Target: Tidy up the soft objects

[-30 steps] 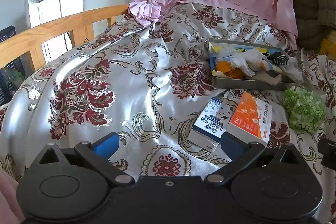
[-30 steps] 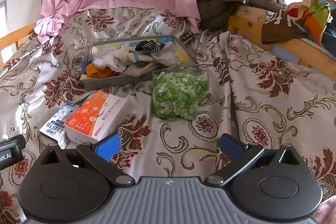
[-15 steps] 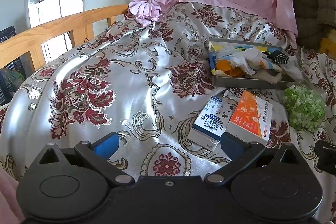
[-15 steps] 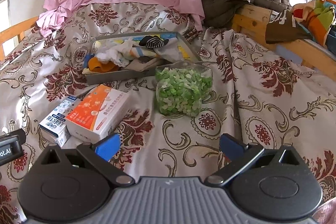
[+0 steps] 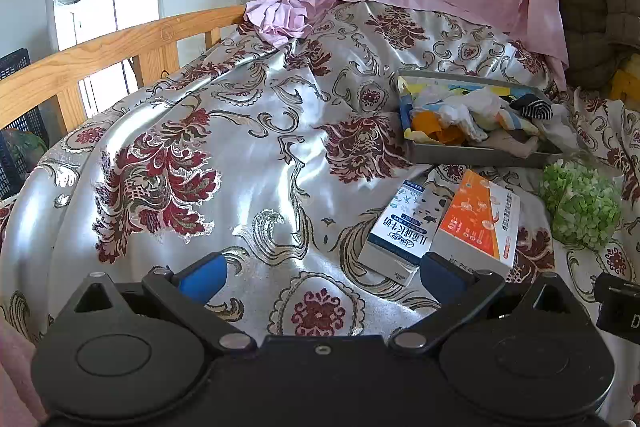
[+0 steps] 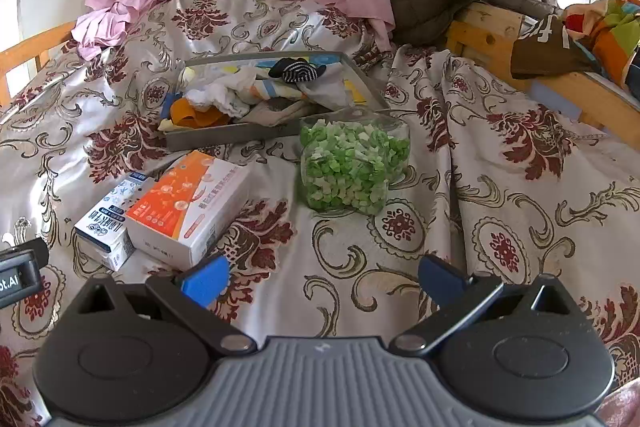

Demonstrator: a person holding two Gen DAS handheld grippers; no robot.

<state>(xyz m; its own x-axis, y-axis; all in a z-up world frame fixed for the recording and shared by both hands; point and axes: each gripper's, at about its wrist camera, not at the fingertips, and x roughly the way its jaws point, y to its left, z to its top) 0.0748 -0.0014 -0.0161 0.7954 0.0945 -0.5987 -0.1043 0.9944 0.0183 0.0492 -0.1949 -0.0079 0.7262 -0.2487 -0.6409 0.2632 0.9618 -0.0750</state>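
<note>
Both views have crept closer to the clutter on the bed since a second ago. My right hand-held gripper [image 6: 322,277] hangs spread wide and empty, as does my left hand-held gripper [image 5: 320,273]. Ahead of the right one sits a bag of green pieces [image 6: 352,167]; beyond it a grey tray [image 6: 224,139] holds crumpled soft cloths [image 6: 240,93], their shapes tangled and hard to separate. Two boxes [image 6: 168,211] lie forward-left.
</note>
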